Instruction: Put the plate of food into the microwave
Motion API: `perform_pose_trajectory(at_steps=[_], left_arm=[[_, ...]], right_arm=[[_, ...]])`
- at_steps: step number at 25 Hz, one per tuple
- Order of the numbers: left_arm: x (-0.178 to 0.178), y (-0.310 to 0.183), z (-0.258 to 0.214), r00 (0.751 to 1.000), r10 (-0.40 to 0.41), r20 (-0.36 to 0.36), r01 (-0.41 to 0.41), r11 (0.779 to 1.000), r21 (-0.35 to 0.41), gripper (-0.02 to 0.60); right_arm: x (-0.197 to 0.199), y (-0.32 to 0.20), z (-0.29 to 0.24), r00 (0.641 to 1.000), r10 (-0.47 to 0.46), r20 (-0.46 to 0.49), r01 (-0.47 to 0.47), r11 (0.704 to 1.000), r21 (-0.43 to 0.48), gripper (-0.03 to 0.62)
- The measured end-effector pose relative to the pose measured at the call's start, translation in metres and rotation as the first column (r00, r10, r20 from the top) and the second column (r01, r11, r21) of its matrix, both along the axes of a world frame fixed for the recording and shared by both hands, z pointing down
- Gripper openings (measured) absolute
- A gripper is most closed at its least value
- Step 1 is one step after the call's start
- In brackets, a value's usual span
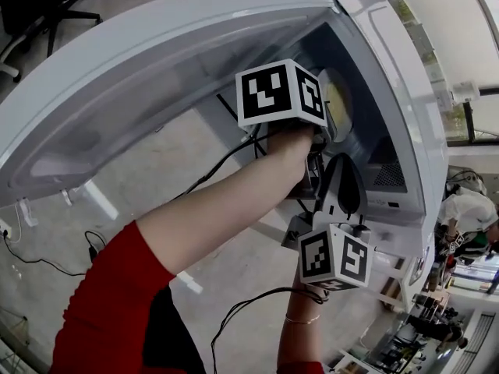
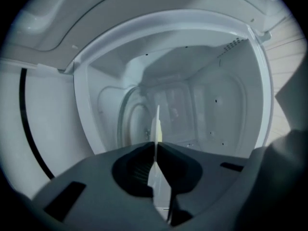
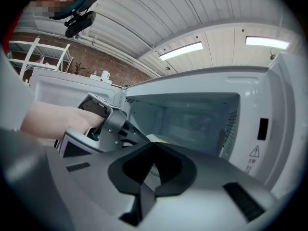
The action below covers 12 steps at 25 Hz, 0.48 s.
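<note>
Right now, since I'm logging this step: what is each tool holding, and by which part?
The left tool grips the plate by its rim, seen edge-on between the jaws. The right tool is shut, holding nothing.

Place: a big work hall, like a lab or a workshop, and not a home.
Roof: a white ribbed roof (image 3: 144, 13) high up, with long strip lights (image 3: 180, 50).
Wall: bare red bricks (image 3: 96, 64), with a white metal rack (image 3: 34, 52) in front.
Floor: a plain grey floor (image 1: 117, 201) with black cables (image 1: 35, 263) lying on it.
Chair: a black office chair (image 1: 54, 6) on wheels.
Windows: big windows (image 1: 444, 14) along one side.
People: a person in a white top (image 1: 466, 209) far off at the side.
Kitchen thing: a white microwave (image 1: 405, 92).
</note>
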<state>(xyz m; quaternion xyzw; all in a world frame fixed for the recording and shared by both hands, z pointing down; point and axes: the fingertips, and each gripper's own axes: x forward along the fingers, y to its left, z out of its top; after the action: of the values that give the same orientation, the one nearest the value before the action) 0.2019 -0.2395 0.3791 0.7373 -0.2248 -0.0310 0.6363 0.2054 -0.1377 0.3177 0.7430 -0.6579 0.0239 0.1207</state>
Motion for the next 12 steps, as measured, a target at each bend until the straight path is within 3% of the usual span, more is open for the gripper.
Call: perform_pose_trajectory(at_steps=[6, 12], left_arm=[[0.004, -0.005, 0.0, 0.999, 0.007, 0.053, -0.009, 0.999, 0.046, 0.028], [0.002, -0.013, 0.0, 0.986, 0.043, 0.161, -0.061, 0.992, 0.113, 0.028]], right_arm=[[0.009, -0.001, 0.0, 0.999, 0.0, -0.032, 0.0, 1.0, -0.017, 0.014], [0.015, -0.006, -0.003, 0.999, 0.005, -0.052, -0.006, 1.0, -0.017, 0.014]])
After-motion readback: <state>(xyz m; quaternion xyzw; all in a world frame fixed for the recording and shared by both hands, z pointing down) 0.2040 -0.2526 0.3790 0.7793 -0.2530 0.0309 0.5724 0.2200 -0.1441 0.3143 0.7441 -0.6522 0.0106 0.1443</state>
